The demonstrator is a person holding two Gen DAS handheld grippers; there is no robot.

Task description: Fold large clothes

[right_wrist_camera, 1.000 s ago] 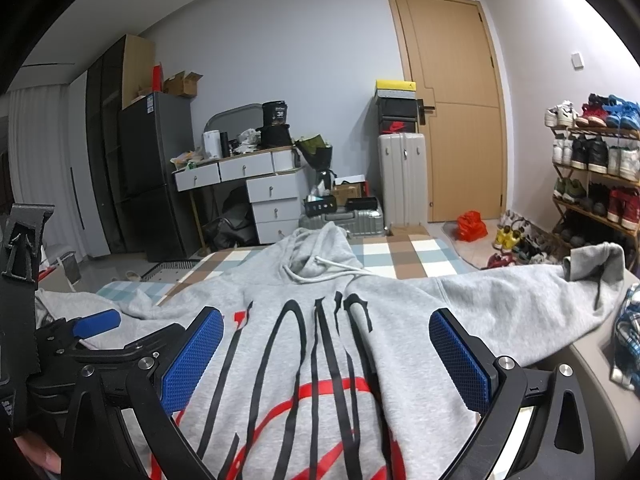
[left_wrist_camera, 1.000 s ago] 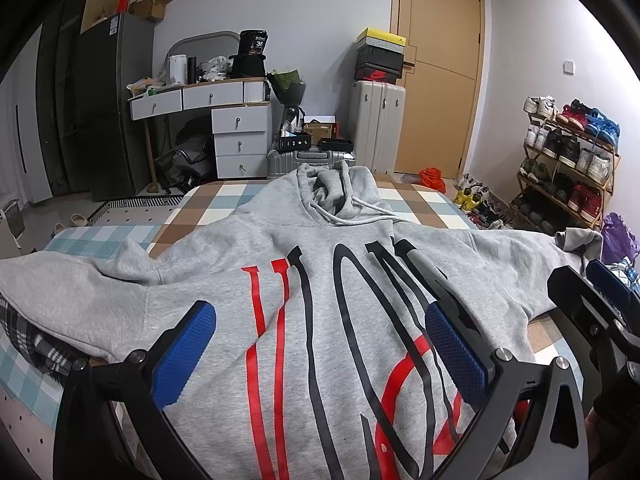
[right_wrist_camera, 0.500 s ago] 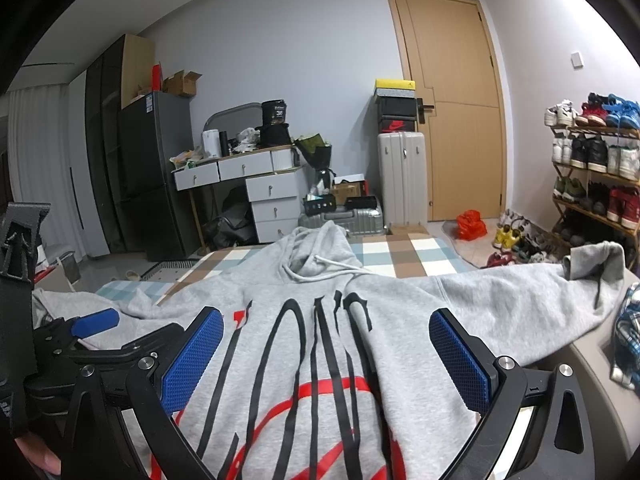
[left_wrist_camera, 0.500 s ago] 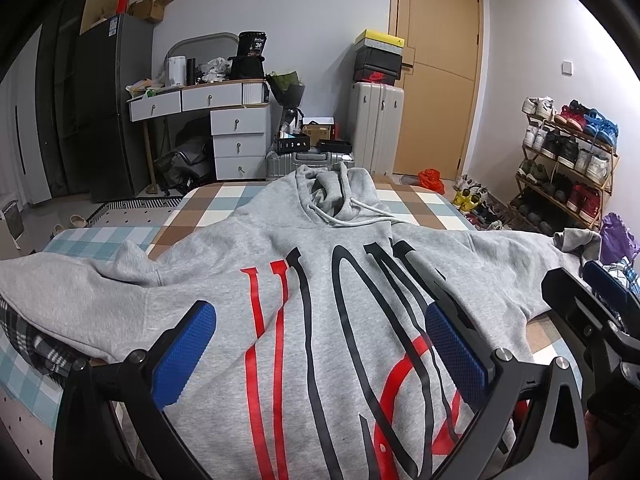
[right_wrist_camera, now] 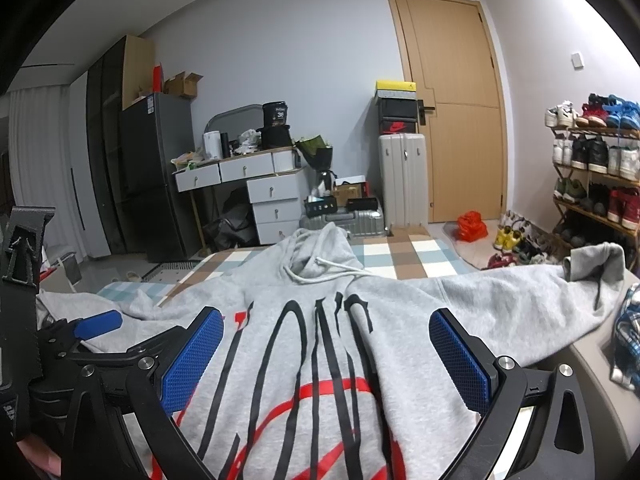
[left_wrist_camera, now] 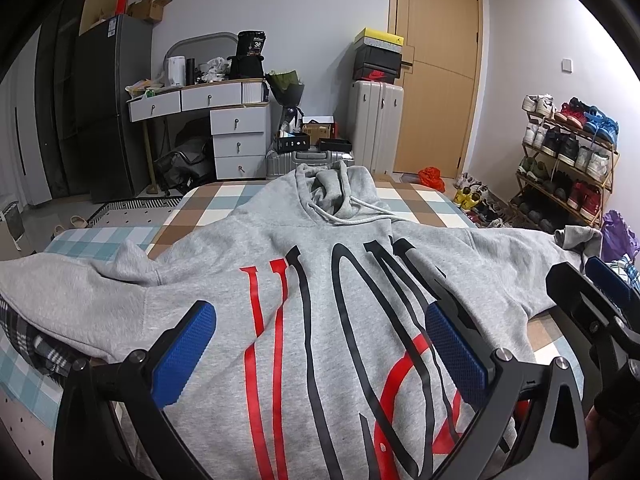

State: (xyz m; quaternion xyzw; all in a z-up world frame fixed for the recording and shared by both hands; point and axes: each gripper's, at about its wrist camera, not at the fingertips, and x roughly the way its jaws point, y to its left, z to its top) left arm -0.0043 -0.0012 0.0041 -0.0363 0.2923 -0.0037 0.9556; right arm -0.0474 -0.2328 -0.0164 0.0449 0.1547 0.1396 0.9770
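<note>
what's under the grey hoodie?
Under the grey hoodie lies a checked bedspread, showing beyond the hood and at the left. A dark plaid cloth pokes out beneath the left sleeve. Whatever lies under the body is covered.

Pale grey walls (right_wrist_camera: 304,60) close off the room, with a tall light-wood door (right_wrist_camera: 452,112) at the back right. Beside it stands an upright pale suitcase (right_wrist_camera: 402,180) topped with stacked shoe boxes (right_wrist_camera: 396,108). Further left, a white dresser with drawers (left_wrist_camera: 236,136) carries clutter beneath a curved mirror (left_wrist_camera: 202,46), and next to that is a dark refrigerator (left_wrist_camera: 110,108) with cardboard boxes (left_wrist_camera: 150,6) on top. A wooden shoe rack (left_wrist_camera: 568,164) full of sneakers lines the right wall. The bed wears a checked cover (left_wrist_camera: 224,208) in brown, teal and white.
</note>
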